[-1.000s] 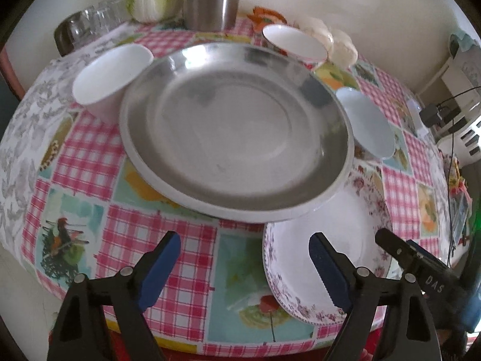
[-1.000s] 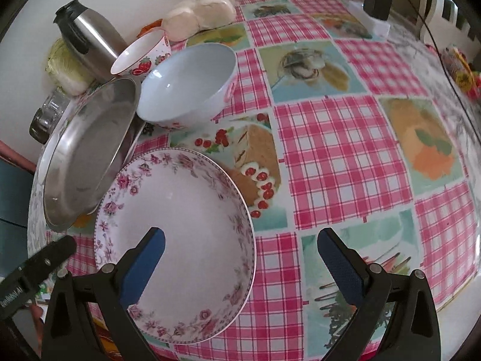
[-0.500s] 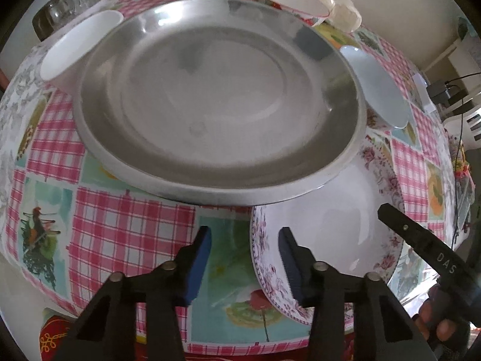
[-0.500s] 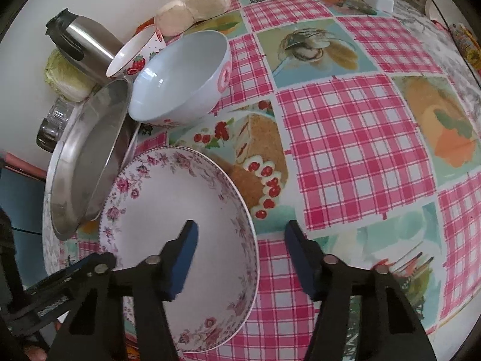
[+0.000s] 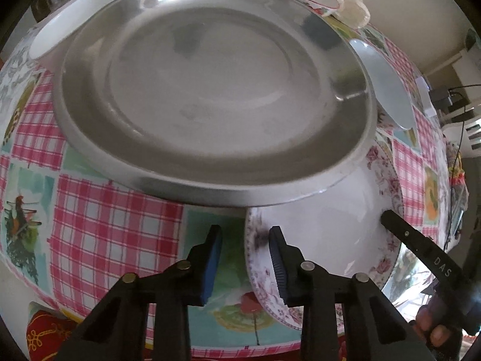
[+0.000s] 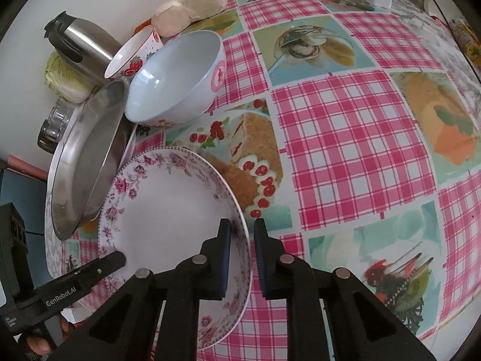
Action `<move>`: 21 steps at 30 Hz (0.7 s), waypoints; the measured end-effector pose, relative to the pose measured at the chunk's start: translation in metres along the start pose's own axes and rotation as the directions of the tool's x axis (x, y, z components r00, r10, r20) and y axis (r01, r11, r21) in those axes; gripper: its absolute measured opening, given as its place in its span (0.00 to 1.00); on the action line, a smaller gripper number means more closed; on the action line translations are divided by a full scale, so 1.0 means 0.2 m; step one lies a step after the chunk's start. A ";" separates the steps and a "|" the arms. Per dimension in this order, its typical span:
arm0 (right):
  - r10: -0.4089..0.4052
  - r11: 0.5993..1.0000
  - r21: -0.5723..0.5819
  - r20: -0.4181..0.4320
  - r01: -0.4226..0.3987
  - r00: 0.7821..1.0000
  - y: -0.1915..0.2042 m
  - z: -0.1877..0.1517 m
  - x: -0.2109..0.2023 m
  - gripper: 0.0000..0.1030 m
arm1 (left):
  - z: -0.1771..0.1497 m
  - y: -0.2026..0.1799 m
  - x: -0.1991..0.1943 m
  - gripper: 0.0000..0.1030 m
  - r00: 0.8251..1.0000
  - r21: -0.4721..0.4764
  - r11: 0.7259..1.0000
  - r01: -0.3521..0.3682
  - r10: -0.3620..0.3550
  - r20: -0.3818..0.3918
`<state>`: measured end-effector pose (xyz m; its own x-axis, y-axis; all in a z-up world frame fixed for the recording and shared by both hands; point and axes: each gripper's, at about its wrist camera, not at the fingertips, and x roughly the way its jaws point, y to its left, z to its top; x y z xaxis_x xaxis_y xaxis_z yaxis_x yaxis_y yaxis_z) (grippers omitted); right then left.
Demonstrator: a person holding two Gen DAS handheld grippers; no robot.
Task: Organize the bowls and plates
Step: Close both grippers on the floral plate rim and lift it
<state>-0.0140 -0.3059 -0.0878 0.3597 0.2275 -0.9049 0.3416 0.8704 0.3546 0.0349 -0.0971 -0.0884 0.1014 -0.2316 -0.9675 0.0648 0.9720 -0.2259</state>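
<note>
on the left, a small plain white bowl [image 5: 72, 18] stands beside the large round stainless-steel plate [image 5: 210, 90], whose near rim overlaps the white floral-rimmed ceramic plate [image 6: 168, 210] on the pink checked tabletop [image 6: 345, 138]. the left gripper [image 5: 245, 258] straddles that floral plate's left rim; its jaws have just been closing, and whether the pads press it i cannot tell. the right gripper [image 6: 242, 255] has just been closing too and pinches the same plate's right rim between its blue pads. further right, behind the floral plate, a pale blue ceramic bowl [image 6: 177, 78] sits beside the steel plate, with a strawberry-patterned small bowl [image 6: 132, 54] just behind.
</note>
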 end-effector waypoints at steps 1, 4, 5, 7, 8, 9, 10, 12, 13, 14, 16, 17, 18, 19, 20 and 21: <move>0.004 1.000 0.003 -0.001 -0.004 1.000 -0.01 0.00 0.00 0.15 | 0.00 -0.01 0.00 0.31 1.000 0.006 1.000 0.000 0.000 -0.001; -0.010 1.000 0.005 0.002 0.010 1.000 -0.03 0.00 -0.02 0.16 | 0.00 -0.05 0.02 0.23 0.999 0.015 0.999 0.050 -0.050 -0.022; -0.020 1.000 0.004 0.005 0.020 1.000 -0.05 -0.01 -0.04 0.16 | -0.01 -0.07 0.04 0.23 0.997 0.021 0.997 0.071 -0.071 -0.031; -0.023 1.000 0.013 0.009 0.023 1.000 -0.09 0.00 -0.06 0.16 | -0.01 -0.11 0.05 0.23 0.996 0.038 0.996 0.080 -0.078 -0.036; -0.017 0.999 0.033 0.011 0.017 1.000 -0.12 0.00 -0.07 0.16 | -0.01 -0.14 0.06 0.23 0.996 0.052 0.995 0.086 -0.084 -0.041; -0.013 0.999 0.048 0.012 0.012 1.000 -0.15 0.00 -0.08 0.16 | -0.01 -0.16 0.06 0.23 0.995 0.062 0.994 0.093 -0.090 -0.046; -0.008 0.998 0.066 0.015 0.007 1.000 -0.19 0.00 -0.09 0.16 | -0.02 -0.19 0.07 0.23 0.994 0.072 0.992 0.100 -0.097 -0.051; -0.005 0.996 0.086 0.021 0.003 1.000 -0.23 0.00 -0.11 0.16 | -0.02 -0.23 0.09 0.23 0.993 0.092 0.990 0.110 -0.105 -0.059; 0.000 0.995 0.097 0.023 -0.002 1.000 -0.25 0.00 -0.11 0.16 | -0.02 -0.24 0.09 0.23 0.992 0.104 0.988 0.113 -0.107 -0.060; 0.009 0.994 0.105 0.023 -0.011 1.000 -0.26 0.00 -0.11 0.16 | -0.01 -0.26 0.10 0.23 0.992 0.110 0.987 0.113 -0.107 -0.061; 0.031 0.993 0.117 0.021 -0.033 0.999 -0.29 0.00 -0.11 0.16 | 0.01 -0.26 0.11 0.23 0.992 0.103 0.988 0.118 -0.112 -0.058; 0.039 0.992 0.118 0.020 -0.041 0.999 -0.30 0.00 -0.12 0.16 | 0.03 -0.26 0.12 0.23 0.991 0.085 0.988 0.126 -0.122 -0.054; 0.047 0.992 0.117 0.020 -0.049 0.999 -0.30 0.00 -0.11 0.15 | 0.01 -0.22 0.12 0.23 0.990 0.078 0.988 0.132 -0.128 -0.052; 0.053 0.992 0.116 0.020 -0.055 0.998 -0.31 0.00 -0.11 0.15 | 0.03 -0.21 0.11 0.23 0.989 0.068 0.988 0.139 -0.136 -0.050; 0.064 0.991 0.120 0.022 -0.066 0.998 -0.31 0.00 -0.11 0.15 | 0.04 -0.20 0.11 0.23 0.989 0.062 0.988 0.145 -0.142 -0.046; 0.070 0.990 0.124 0.024 -0.072 0.997 -0.31 0.00 -0.11 0.15 | 0.05 -0.20 0.11 0.23 0.988 0.060 0.987 0.147 -0.145 -0.045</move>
<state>-0.0428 -0.3655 -0.0904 0.4035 0.2770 -0.8721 0.4197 0.7909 0.4454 0.0449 -0.1409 -0.0999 0.0464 -0.3678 -0.9287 0.1384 0.9231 -0.3587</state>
